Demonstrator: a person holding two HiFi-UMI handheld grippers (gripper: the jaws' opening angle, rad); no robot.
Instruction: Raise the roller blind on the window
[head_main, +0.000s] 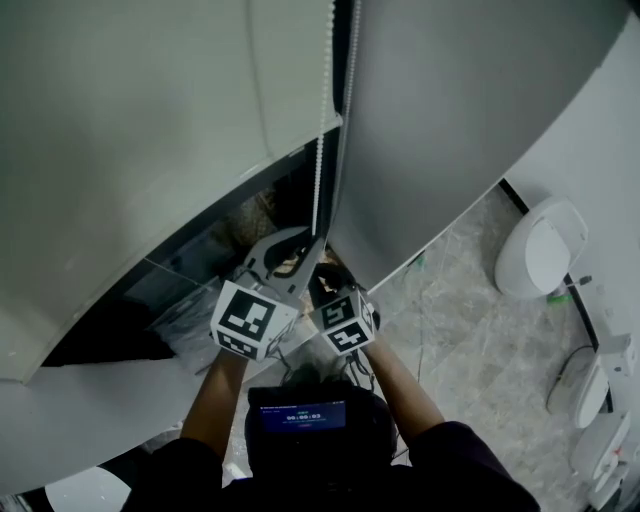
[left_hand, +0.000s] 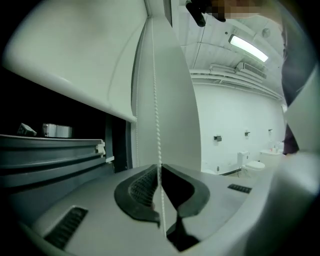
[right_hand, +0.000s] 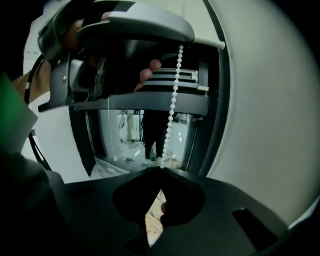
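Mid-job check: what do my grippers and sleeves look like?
Left gripper: pale grey shell, dark ribbed fingers. Right gripper: black. Each carries a white cube with black square markers; thin black cables trail below. Sleeves dark, forearms bare.

Reads as smooth, matt cloth on the roller blind (head_main: 150, 120); as small, glossy white plastic beads on the bead chain (head_main: 320, 150). Looks matt grey plastic on the left gripper (left_hand: 161, 168), with dark, ribbed pads (left_hand: 142, 187). Seems polished, mottled stone on the floor (head_main: 470, 310).
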